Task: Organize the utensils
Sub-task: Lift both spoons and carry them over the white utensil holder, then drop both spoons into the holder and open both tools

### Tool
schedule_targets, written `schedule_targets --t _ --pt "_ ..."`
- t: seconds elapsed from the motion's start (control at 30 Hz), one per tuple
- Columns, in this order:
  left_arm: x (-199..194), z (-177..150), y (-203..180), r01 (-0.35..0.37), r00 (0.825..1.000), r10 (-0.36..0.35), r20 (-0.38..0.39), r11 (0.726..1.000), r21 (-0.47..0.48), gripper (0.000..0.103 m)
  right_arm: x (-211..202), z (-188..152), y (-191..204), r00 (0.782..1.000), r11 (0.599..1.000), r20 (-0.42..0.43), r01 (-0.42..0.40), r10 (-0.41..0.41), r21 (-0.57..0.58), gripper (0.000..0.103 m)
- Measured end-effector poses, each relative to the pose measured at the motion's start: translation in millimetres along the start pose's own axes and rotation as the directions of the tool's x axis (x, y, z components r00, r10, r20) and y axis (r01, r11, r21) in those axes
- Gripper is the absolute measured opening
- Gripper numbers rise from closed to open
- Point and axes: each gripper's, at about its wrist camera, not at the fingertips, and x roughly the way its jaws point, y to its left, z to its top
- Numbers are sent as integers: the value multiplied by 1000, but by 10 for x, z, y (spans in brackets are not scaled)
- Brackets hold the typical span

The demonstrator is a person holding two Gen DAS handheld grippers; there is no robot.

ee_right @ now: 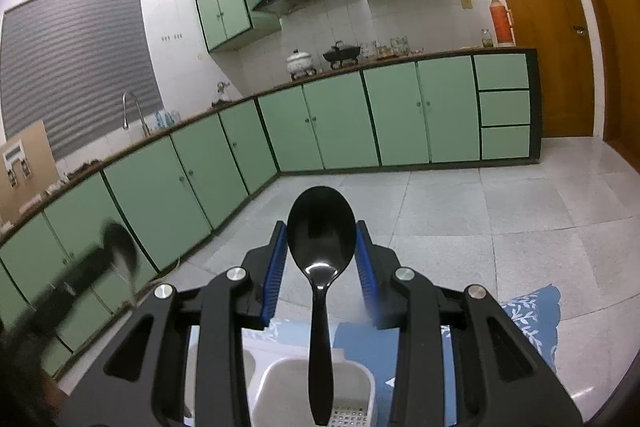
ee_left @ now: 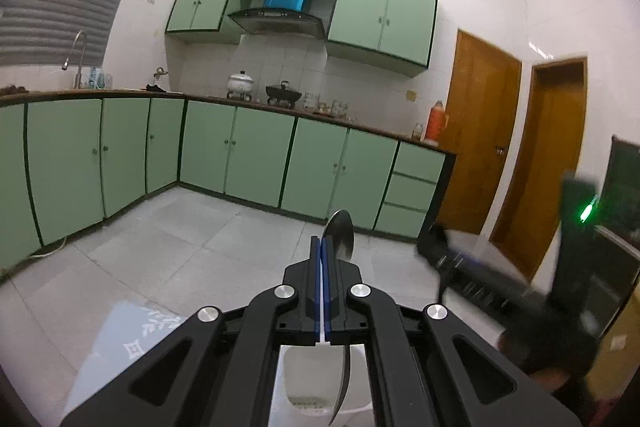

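While left gripper (ee_left: 323,247) pinches the metal spoon (ee_left: 340,235) and right gripper (ee_right: 322,255) clamps the black spoon (ee_right: 321,247), both above the white holder (ee_right: 280,383), lower each handle-first, one at a time.

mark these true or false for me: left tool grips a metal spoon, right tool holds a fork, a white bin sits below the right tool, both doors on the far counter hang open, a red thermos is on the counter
1. The left tool grips a metal spoon. True.
2. The right tool holds a fork. False: it holds a black spoon by the bowl.
3. A white bin sits below the right tool. True.
4. The counter's cabinet doors hang open. False: all are closed.
5. A red thermos stands on the counter. True.
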Motion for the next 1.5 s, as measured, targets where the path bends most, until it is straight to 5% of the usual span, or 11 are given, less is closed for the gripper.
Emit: schedule_targets --t 0.23,0.5,0.63,0.73,0.9,1.07,1.5 --pt "-66 112 -9 8 998 -9 68 1000 15 1 48 -66 -29 1000 1000 0 10 -10 10 32" --pt "259 -286 116 -35 997 35 -69 999 -5 1 118 -318 -14 997 1000 -66 24 -24 3 35" --pt "160 -407 179 -43 994 42 -97 999 -14 2 -51 -412 -66 997 999 -71 24 -21 34 47" --pt "23 -437 203 -57 992 56 -115 998 -1 12 -258 -477 -100 997 999 -71 34 -31 36 49" --pt "-373 -550 188 -71 985 74 -155 997 30 43 -732 -716 -160 992 997 -107 66 -61 41 66" --pt "-821 -891 60 -57 962 81 -261 994 98 55 -1267 -1155 -125 981 996 -179 84 -78 25 76" --pt "-1631 -1892 -31 -64 877 100 -471 994 92 56 -2173 -2312 214 927 995 -365 99 -91 5 71"
